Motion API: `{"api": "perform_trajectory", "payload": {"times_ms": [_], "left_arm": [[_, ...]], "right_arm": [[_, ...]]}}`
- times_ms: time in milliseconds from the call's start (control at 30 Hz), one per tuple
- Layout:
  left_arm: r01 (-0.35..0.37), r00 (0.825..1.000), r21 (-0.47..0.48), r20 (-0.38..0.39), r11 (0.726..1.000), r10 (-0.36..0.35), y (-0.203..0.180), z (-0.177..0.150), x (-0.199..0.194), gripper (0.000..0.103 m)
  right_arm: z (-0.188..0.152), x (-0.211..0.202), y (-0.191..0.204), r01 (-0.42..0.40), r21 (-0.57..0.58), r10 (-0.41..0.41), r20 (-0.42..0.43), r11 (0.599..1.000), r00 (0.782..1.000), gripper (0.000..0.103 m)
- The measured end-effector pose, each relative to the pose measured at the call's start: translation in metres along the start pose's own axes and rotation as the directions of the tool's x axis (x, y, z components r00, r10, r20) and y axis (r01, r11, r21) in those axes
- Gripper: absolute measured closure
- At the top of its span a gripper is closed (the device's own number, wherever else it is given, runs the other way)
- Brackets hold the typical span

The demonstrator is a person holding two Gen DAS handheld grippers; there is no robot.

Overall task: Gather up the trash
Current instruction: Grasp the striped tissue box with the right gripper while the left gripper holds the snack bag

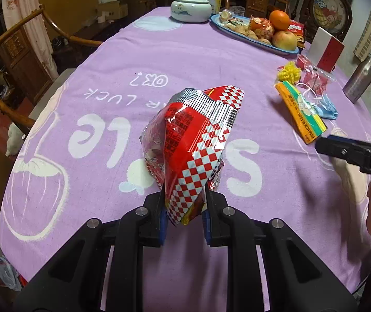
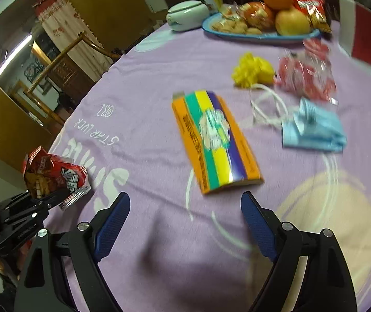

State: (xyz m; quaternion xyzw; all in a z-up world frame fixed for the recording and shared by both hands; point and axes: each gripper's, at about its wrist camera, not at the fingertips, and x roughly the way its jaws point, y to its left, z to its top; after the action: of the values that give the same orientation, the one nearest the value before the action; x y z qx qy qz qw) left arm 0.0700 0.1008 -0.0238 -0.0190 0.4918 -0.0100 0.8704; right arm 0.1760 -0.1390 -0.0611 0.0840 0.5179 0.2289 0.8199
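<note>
Your left gripper [image 1: 184,223] pinches the bottom corner of a crinkled red-checkered snack bag [image 1: 193,140] above the desk [image 1: 102,52]; that thin foil hold could slip if you swing it. Your right gripper [image 2: 185,223] hangs wide open and empty just short of the striped, flattened wrapper [image 2: 216,140] lying on the desk.

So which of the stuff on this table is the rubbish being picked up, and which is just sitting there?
Likely trash:
- red checkered snack bag, in the left gripper
- striped wrapper, ahead of the open right gripper
- blue face mask
- yellow ribbon bow

Just lying about:
- blue fruit platter
- lidded ceramic jar
- metal bottle
</note>
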Motion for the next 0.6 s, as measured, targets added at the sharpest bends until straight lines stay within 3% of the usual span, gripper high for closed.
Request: {"api": "perform_trajectory", "payload": {"times_ms": [133,367,533,600], "left_arm": [[-0.006,1.000,0.006,-0.007,1.000,0.006,0.000,0.000,0.002,0.081],[-0.002,1.000,0.017,-0.004,1.000,0.002,-0.005,-0.002,0.001,0.081],[-0.011,1.000,0.008,-0.009,1.000,0.011,-0.004,-0.003,0.002,0.081],[-0.014,1.000,0.007,-0.011,1.000,0.014,-0.004,-0.002,0.002,0.081]], "right_arm": [[-0.002,-0.003,-0.011,0.140,-0.008,-0.139,0.043,0.990,0.989,0.017],[0.025,0.028,-0.012,0.135,-0.065,-0.135,0.005,0.989,0.991,0.017],[0.041,0.045,0.001,0.181,-0.120,-0.182,0.000,0.976,0.983,0.015],[0.045,0.051,0.010,0.213,-0.161,-0.216,-0.003,0.964,0.976,0.025]]}}
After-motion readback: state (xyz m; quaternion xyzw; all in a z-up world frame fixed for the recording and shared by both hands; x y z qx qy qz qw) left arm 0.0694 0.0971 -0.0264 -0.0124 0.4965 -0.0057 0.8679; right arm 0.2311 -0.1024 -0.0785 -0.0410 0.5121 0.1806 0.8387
